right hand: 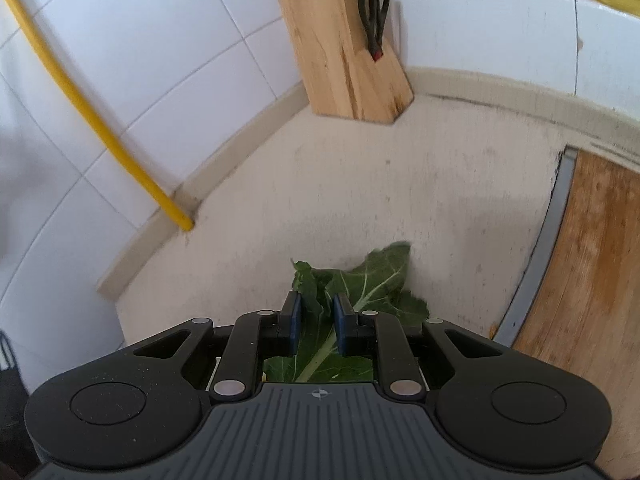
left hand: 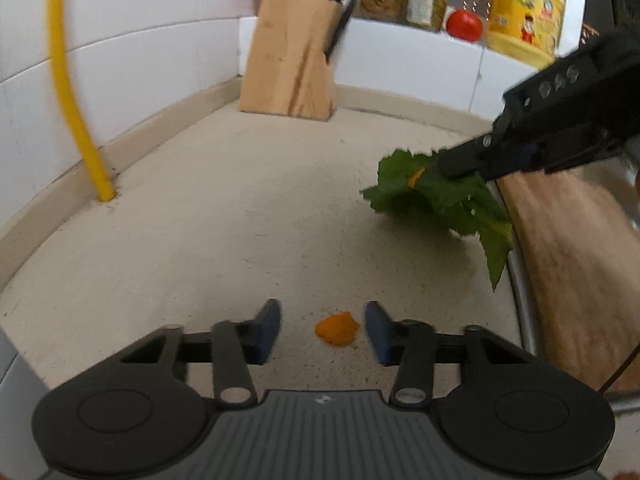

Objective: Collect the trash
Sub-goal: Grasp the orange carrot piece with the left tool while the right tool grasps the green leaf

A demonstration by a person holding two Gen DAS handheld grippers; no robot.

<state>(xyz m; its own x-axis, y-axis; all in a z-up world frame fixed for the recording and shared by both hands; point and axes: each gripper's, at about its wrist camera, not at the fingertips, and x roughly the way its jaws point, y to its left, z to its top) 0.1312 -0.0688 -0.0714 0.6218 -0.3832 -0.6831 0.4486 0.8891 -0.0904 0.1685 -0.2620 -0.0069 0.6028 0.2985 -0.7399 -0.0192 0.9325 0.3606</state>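
A small orange peel scrap (left hand: 336, 330) lies on the beige counter (left hand: 240, 220), between the blue pads of my left gripper (left hand: 323, 332). The pads stand apart from it on both sides, so that gripper is open. My right gripper (right hand: 316, 320) is shut on a bunch of green leaves (right hand: 376, 276), with the pale stem running between its pads. In the left wrist view the right gripper (left hand: 460, 166) comes in from the right, and the green leaves (left hand: 436, 200) hang from its tip just above the counter. A bit of orange shows among them.
A wooden knife block (left hand: 288, 60) stands in the far corner against white tiles. A yellow pipe (left hand: 76, 112) runs down the wall on the left. On the right lies a wooden cutting board (right hand: 592, 264) beside a metal rim (right hand: 536, 256). Jars (left hand: 426, 0), a tomato (left hand: 464, 26) and a yellow bottle (left hand: 524, 12) sit on a ledge.
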